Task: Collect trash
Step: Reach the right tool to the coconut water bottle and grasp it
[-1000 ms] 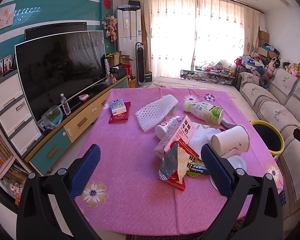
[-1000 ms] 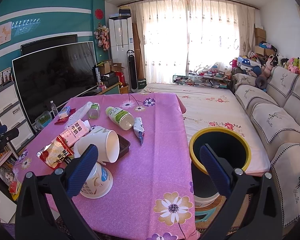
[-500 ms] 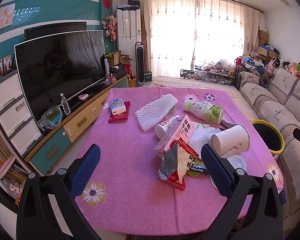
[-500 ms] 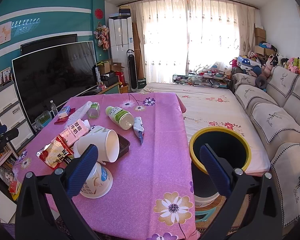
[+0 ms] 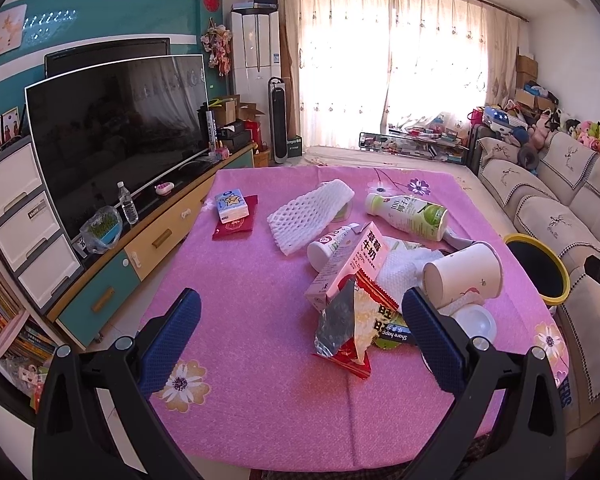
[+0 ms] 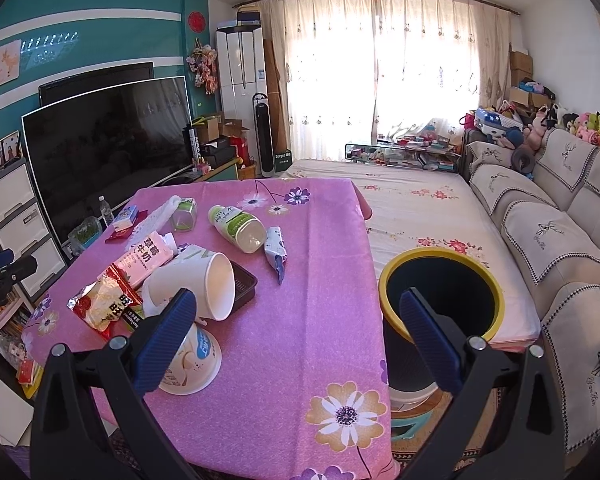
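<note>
So we've got both hand-held grippers, left (image 5: 300, 334) and right (image 6: 298, 330), wide open and empty above the bench (image 5: 240, 280); trash like the cup (image 6: 204, 280) sits beside the bin (image 6: 440, 292).

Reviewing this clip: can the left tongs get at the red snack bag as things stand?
Probably yes. The left tongs are open, and the red snack bag lies at the near end of the pile with bare pink tablecloth in front. It leans on the pink milk carton, which may shift.

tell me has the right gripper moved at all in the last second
No. In the right wrist view the right gripper frames the yellow-rimmed trash bin and tipped paper cup exactly as before, jaws open.
</note>
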A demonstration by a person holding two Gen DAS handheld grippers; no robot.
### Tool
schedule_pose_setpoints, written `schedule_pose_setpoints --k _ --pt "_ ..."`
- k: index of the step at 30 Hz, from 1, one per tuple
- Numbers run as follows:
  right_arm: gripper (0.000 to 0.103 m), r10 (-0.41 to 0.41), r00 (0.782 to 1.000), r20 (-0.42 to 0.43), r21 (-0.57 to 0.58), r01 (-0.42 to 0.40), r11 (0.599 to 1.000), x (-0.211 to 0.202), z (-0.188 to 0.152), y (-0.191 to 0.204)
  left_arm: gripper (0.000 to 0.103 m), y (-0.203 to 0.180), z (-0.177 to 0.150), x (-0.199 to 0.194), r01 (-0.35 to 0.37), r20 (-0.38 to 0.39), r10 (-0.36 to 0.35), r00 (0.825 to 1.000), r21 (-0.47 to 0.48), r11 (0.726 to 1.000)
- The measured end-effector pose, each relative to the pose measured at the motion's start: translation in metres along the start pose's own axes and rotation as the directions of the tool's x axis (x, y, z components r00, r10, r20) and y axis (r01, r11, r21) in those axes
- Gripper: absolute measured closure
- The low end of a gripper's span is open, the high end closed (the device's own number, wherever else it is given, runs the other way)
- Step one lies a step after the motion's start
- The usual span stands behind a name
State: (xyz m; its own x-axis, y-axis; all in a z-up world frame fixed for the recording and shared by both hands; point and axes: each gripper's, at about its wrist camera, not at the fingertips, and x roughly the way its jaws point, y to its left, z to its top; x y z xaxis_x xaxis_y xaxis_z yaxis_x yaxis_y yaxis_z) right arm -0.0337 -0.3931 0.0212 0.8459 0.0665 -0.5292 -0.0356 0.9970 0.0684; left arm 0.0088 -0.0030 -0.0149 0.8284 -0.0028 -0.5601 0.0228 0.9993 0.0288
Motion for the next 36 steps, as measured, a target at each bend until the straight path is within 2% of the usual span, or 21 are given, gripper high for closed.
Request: schedule_pose_setpoints --k 5,9,14,19,21,23,27,33,36 --pt "0.006 0.023 0.999 -0.025 -0.042 -0.024 0.999 0.017 0.013 -0.002 0.004 -0.002 0.006 0.014 0.021 -0.026 -0.021 0.999 -0.004 1.0" --pt "0.006 0.103 0.99 -0.093 -0.075 -0.11 0.991 0.054 0.039 -0.002 0.004 -0.004 0.013 0.031 0.027 -0.038 -0.026 0.999 0.007 1.0" --pt "0.006 0.195 0.96 -0.199 -0.154 -0.227 0.962 0.113 0.072 0.014 0.004 -0.004 0.023 0.054 0.038 -0.053 -0.039 0.998 -0.006 0.999" --pt "0.006 0.249 0.921 -0.299 -0.259 -0.329 0.908 0.177 0.087 0.045 0.004 -0.002 0.032 0.077 0.027 -0.08 -0.028 0.996 -0.009 1.0" --pt "0.012 0.249 0.906 -0.341 -0.286 -0.352 0.891 0.201 0.09 0.056 0.004 -0.003 0.034 0.084 0.022 -0.087 -0.023 0.996 -0.008 1.0" --pt "0.027 0.238 0.896 -0.374 -0.311 -0.363 0.878 0.225 0.092 0.067 0.004 -0.003 0.036 0.09 0.013 -0.09 -0.013 0.996 -0.005 1.0" --pt "0.03 0.207 0.868 -0.451 -0.365 -0.391 0.845 0.26 0.091 0.085 0.004 -0.002 0.039 0.101 0.009 -0.1 -0.01 0.995 -0.013 1.0" --pt "0.032 0.137 0.854 -0.501 -0.434 -0.386 0.814 0.288 0.084 0.104 0.004 0.001 0.04 0.116 0.014 -0.117 -0.017 0.993 -0.027 1.0" --pt "0.046 0.12 0.844 -0.523 -0.433 -0.385 0.815 0.301 0.082 0.104 0.004 0.001 0.038 0.119 0.02 -0.125 -0.023 0.992 -0.024 1.0"
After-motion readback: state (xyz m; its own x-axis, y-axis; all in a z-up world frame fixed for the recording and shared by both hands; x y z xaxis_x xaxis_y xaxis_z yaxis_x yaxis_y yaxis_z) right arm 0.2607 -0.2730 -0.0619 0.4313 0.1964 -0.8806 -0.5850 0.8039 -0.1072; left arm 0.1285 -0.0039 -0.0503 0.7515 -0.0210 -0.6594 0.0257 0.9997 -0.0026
